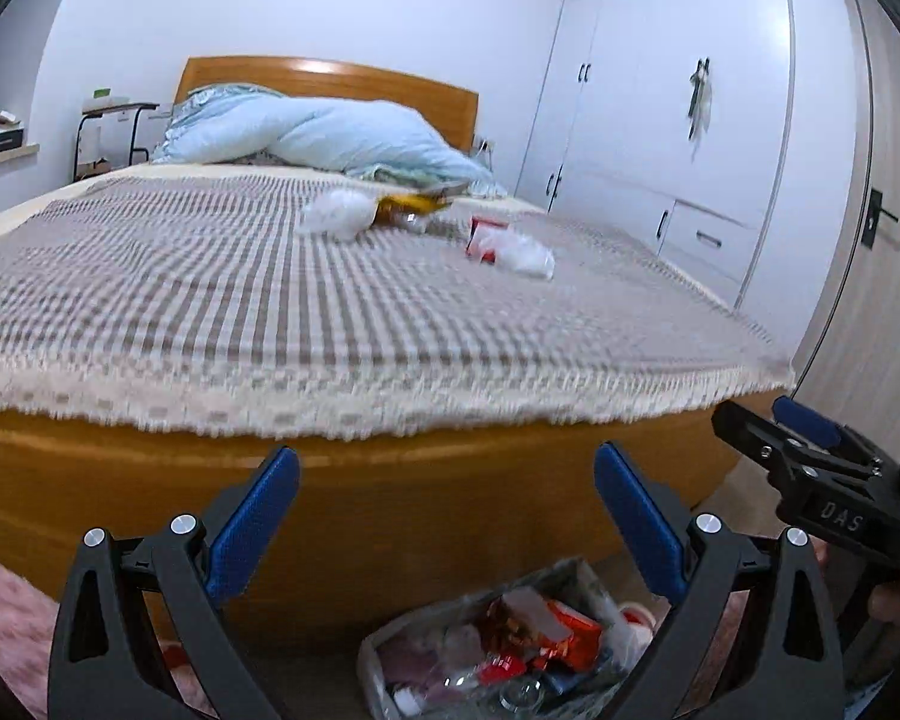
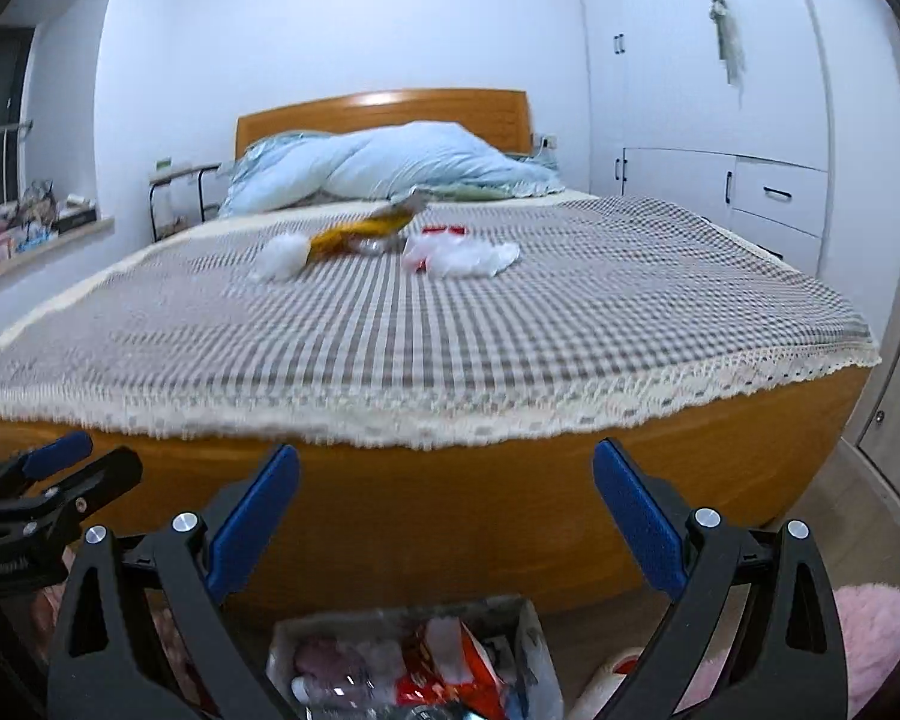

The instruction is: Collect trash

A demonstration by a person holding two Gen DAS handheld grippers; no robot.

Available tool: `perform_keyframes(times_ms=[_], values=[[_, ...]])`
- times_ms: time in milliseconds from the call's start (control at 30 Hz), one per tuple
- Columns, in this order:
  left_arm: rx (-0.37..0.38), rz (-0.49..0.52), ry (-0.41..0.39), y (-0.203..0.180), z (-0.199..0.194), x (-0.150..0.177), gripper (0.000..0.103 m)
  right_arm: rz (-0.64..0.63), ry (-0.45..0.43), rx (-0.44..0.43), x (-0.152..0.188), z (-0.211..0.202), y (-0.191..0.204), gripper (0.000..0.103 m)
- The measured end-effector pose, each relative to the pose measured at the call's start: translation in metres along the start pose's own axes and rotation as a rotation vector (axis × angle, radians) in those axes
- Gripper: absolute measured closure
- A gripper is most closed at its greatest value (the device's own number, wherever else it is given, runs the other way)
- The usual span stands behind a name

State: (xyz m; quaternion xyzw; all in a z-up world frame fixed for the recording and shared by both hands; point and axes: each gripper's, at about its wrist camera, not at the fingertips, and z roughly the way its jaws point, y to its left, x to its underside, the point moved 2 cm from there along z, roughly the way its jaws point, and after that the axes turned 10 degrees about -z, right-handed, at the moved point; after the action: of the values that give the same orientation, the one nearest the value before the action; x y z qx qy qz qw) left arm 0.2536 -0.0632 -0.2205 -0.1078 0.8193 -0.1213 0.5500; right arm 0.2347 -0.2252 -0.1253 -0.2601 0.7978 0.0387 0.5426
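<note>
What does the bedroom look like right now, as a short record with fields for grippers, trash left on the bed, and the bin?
left gripper: open, empty, held low in front of the bed's footboard
right gripper: open, empty, beside the left one
trash on bed: white wad, yellow wrapper, red and white packet under clear plastic, all mid-bed near the blue duvet
bin: on the floor below the grippers, lined with plastic, already holding wrappers
bed cover: checked, lace-edged

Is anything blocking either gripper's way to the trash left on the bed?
Nothing visible does. Both the left gripper and right gripper are open and empty at the bed's foot; only bare checkered bedspread separates them from the wrappers.
</note>
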Motion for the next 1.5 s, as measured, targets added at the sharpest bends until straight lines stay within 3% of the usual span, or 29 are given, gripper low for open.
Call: perform_keyframes(times_ms=[200,500,800,933,1133,1333,1500], values=[[0.035,-0.027,-0.047,-0.005,-0.003,-0.024,0.008,0.022,-0.072,0.063,-0.024,0.003,-0.016,0.009],[0.069,0.019,-0.114,-0.027,0.013,-0.074,0.008,0.01,-0.19,0.054,-0.079,0.027,-0.035,0.009],[0.056,-0.023,-0.137,0.0,0.044,-0.144,0.008,-0.069,-0.261,0.061,-0.132,0.082,-0.043,0.009],[0.028,-0.064,-0.183,0.02,0.051,-0.178,0.008,-0.061,-0.251,0.055,-0.151,0.113,-0.05,0.009],[-0.016,-0.105,-0.25,0.022,0.07,-0.205,0.008,-0.06,-0.209,0.038,-0.166,0.151,-0.062,0.009],[-0.065,-0.112,-0.263,0.03,0.077,-0.215,0.008,-0.05,-0.181,0.058,-0.16,0.167,-0.076,0.009],[-0.064,-0.095,-0.252,0.023,0.089,-0.217,0.008,-0.02,-0.139,0.08,-0.157,0.184,-0.08,0.009]])
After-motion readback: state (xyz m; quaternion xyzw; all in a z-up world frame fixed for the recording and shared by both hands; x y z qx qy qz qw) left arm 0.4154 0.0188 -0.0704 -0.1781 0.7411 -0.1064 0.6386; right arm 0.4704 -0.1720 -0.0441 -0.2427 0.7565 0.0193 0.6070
